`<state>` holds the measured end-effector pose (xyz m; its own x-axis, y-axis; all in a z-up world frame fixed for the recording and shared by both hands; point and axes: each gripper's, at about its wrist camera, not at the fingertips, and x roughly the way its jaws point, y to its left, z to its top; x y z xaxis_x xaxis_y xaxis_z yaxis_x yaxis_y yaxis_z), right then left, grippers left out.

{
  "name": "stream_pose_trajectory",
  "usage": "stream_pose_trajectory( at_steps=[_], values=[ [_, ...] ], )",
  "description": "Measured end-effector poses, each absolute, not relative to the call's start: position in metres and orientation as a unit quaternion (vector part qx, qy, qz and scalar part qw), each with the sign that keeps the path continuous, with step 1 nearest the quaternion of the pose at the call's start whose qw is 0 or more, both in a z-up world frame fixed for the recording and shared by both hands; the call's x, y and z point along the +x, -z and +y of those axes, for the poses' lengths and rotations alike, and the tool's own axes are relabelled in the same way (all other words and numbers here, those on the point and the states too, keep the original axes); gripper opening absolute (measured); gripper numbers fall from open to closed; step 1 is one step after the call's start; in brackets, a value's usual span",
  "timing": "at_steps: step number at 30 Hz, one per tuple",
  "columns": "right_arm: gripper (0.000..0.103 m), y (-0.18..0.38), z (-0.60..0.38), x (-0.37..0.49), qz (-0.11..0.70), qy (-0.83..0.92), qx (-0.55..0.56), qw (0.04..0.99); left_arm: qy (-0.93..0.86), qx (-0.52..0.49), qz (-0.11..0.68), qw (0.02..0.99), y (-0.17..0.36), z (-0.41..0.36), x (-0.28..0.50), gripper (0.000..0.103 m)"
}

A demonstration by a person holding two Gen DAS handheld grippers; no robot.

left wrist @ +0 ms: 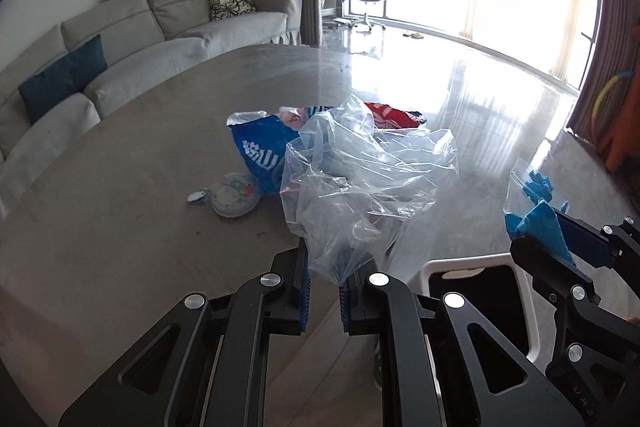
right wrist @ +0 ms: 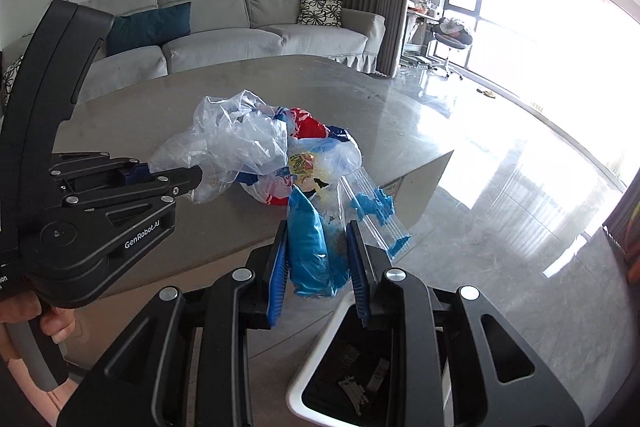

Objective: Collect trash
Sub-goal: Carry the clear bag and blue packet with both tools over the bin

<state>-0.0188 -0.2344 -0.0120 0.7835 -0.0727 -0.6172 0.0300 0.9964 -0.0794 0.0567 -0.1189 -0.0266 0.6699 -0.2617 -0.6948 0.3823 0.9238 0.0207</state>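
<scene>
While over table edge (left wrist: 120, 227), left gripper (left wrist: 324, 291) clamps clear bag (left wrist: 360, 179) — bag bulges ahead of fingers. Right gripper (right wrist: 320, 263) pinches blue wrapper (right wrist: 310, 247) — bin (right wrist: 316, 367) just below. Snack bags (left wrist: 260, 151) beyond, on table.
</scene>
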Motion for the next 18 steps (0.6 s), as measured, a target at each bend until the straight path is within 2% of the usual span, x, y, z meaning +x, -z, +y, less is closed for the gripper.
stream_pose_trajectory(
  at_steps=[11,18],
  values=[
    [0.029,0.028,-0.287,-0.044,0.332,0.063,0.011,0.941,0.212,0.101,0.369,0.899,0.031,-0.174,0.035,0.013],
    [0.029,0.027,-0.303,-0.064,0.325,0.073,0.021,0.943,0.223,0.127,0.332,0.908,0.012,-0.200,0.011,0.013]
  ],
)
